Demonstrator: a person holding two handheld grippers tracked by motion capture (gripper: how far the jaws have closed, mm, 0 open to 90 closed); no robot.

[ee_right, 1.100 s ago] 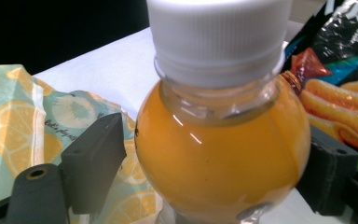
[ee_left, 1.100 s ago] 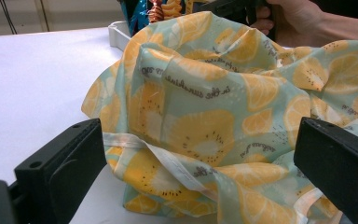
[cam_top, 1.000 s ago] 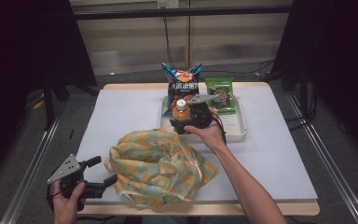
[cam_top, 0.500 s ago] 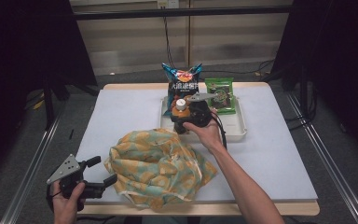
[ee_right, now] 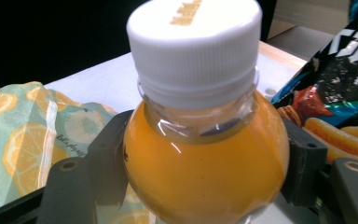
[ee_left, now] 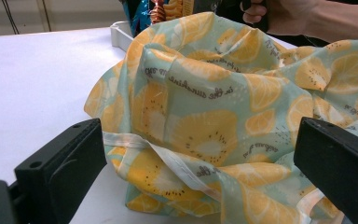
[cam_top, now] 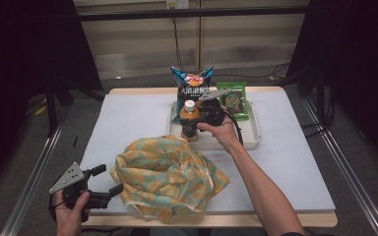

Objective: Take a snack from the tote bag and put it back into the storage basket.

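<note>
**Bottle gripped in the tray, bag waiting at the near edge**

Table (cam_top: 128, 118), white-topped with a pale wooden rim, takes up most of the high view. On its near half lies the fabric bag (cam_top: 170, 179), a crumpled heap of pale green cloth printed with orange slices, with a white strap running across its front in the left gripper view (ee_left: 168, 156). Behind the bag, toward the far edge, sits a white tray (cam_top: 253, 137). A dark blue snack bag (cam_top: 193, 83) stands upright at the tray's far left, and a green packet (cam_top: 232, 98) lies just beside it to the right.

The right gripper (cam_top: 197, 120) reaches into the tray from the person's right hand (cam_top: 221, 132). Its jaws have just been closing, and they now press on both sides of the orange drink bottle (ee_right: 205, 163), just under the shoulder. The bottle stands upright in the tray's near left part, in front of the snack bag, its white cap (ee_right: 196, 44) on.

The left gripper (cam_top: 106, 182) is held in the left hand (cam_top: 71, 211) at the table's near left corner, just beside the fabric bag. Its jaws stand spread wide, with the cloth ahead of them and nothing pinched between them.
</note>
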